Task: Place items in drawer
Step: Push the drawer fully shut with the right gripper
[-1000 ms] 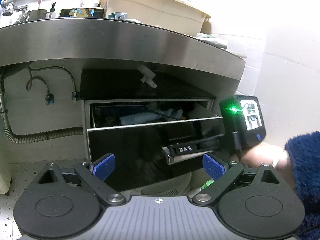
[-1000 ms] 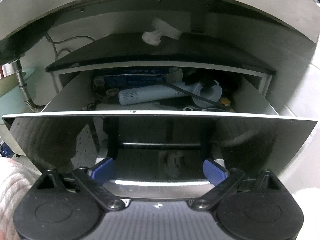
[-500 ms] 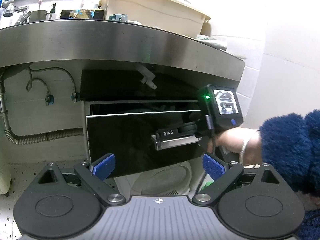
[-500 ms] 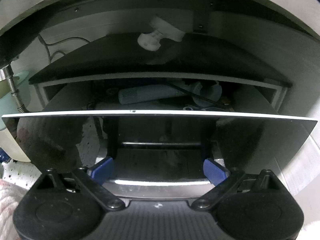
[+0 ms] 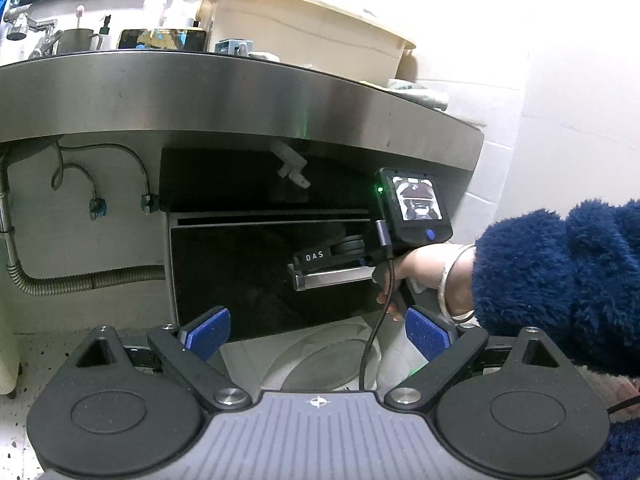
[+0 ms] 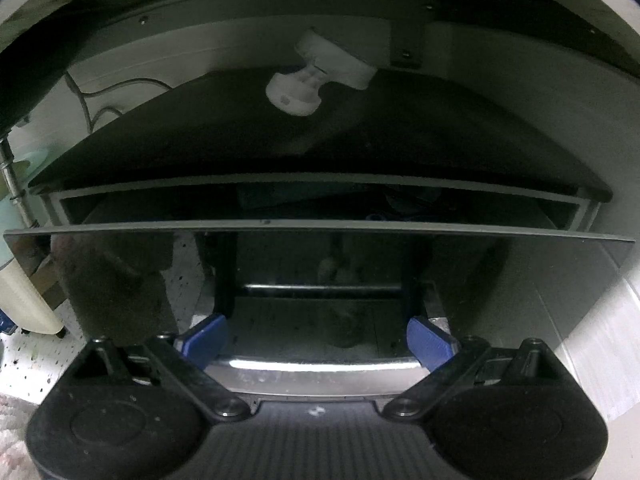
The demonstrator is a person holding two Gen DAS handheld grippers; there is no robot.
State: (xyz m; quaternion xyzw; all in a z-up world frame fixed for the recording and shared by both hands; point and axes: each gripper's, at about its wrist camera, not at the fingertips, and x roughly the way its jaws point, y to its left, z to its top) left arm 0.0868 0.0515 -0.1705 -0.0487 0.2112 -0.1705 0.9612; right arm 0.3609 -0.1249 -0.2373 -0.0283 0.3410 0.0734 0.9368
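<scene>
- One black drawer (image 5: pixel 256 276), with one metal handle (image 5: pixel 336 278).
- Two grippers: the left gripper (image 5: pixel 318 330) and the right gripper (image 6: pixel 318 340).
- Four blue pads (image 5: pixel 208 330), two on each gripper.
- One beige tub (image 5: pixel 304 28) on the counter.
- One corrugated hose (image 5: pixel 80 278).

beige tub (image 5: pixel 308 32), corrugated hose (image 5: pixel 80 282), steel countertop (image 5: pixel 200 92)

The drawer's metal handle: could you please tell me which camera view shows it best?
The left wrist view: the handle shows as a whole bar on the black drawer front, with the right tongs at it. The right wrist view shows only a bright strip of it between the blue pads.
</scene>
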